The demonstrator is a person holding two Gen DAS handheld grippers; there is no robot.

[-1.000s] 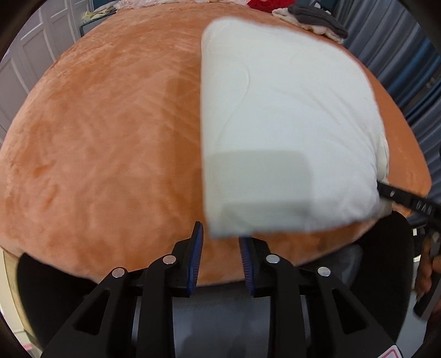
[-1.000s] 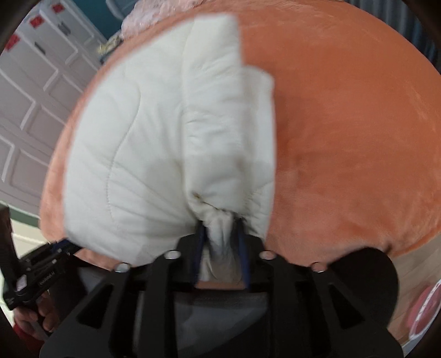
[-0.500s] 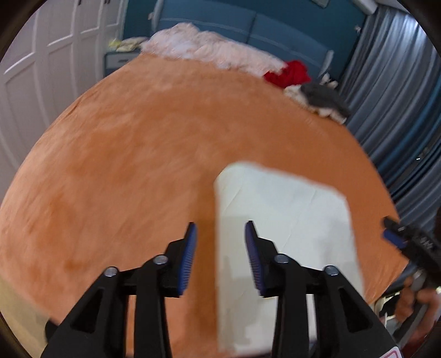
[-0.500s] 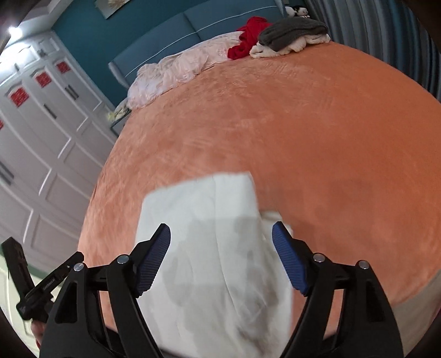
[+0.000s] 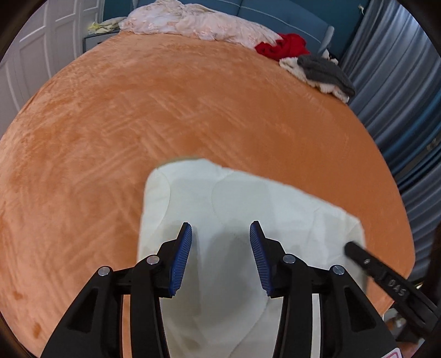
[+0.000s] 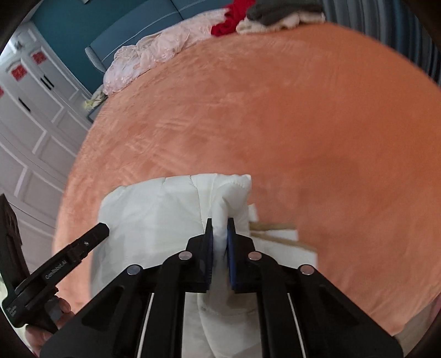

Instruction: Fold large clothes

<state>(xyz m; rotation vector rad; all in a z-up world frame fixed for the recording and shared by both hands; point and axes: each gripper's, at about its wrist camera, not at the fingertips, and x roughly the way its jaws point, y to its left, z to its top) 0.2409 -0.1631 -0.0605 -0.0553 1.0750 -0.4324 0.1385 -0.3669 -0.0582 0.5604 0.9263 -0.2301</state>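
A folded white padded garment lies at the near edge of the orange bed. My left gripper is open and empty, hovering over the garment's near part. The right gripper's tip shows at the garment's right edge in the left wrist view. In the right wrist view my right gripper is shut on a raised fold at the garment's right side. The left gripper shows at the lower left there.
At the far end of the orange bed lie a pale pink cloth, a red garment and a grey and cream pile. White cupboard doors stand left, blue curtains right.
Both grippers lifted and tilted up, so the far bed came into view. My right gripper let go, opened wide, then closed on the garment's right fold. My left gripper opened wider over the garment.
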